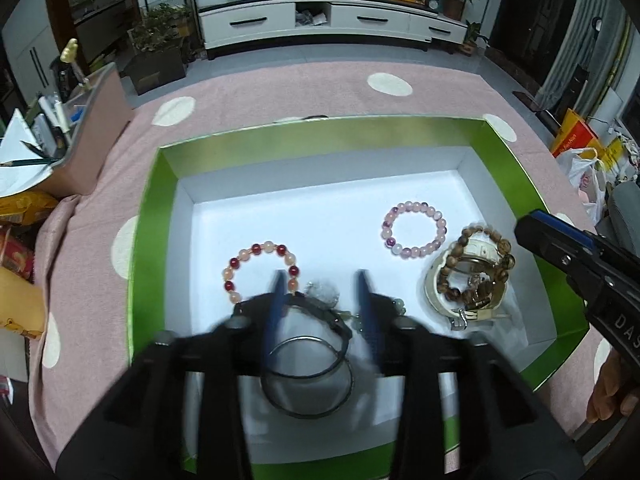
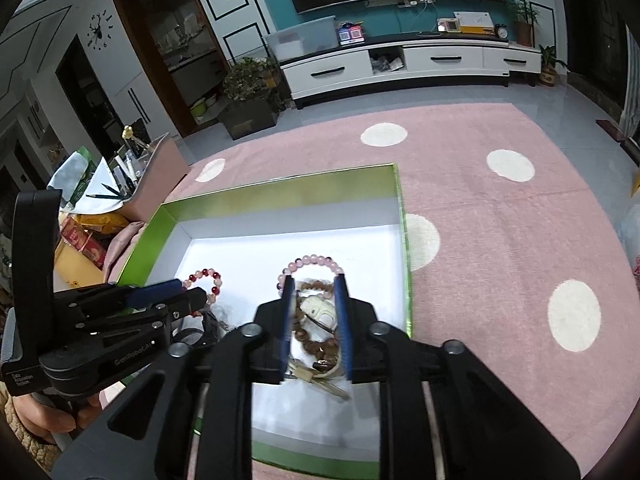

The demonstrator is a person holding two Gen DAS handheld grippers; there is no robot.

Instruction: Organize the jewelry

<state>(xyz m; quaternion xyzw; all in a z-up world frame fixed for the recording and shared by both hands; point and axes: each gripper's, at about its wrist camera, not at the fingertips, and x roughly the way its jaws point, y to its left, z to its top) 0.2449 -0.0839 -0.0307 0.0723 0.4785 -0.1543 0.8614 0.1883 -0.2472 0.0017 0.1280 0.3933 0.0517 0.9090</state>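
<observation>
A green box [image 1: 152, 216] with a white floor lies on the pink dotted cloth. My left gripper [image 1: 320, 280] hangs open over its near part. Two dark bangles [image 1: 308, 414] and a pale pendant [image 1: 322, 290] lie below its jaws, untouched. A red and peach bead bracelet [image 1: 256, 249] lies just to the left. A pink bead bracelet [image 1: 430, 246] lies further right. My right gripper [image 2: 314, 284] stands open around a white watch [image 2: 318, 310] and a wooden bead bracelet [image 2: 316, 346] resting on the box floor; its pads do not press them.
Pink cloth with white dots [image 2: 500, 240] covers the table around the box. At the left edge stand a pink holder with pens [image 1: 92, 128] and snack packets [image 1: 20, 208]. A person's hand [image 1: 612, 392] holds the right gripper's handle. A white TV cabinet [image 1: 320, 20] stands far behind.
</observation>
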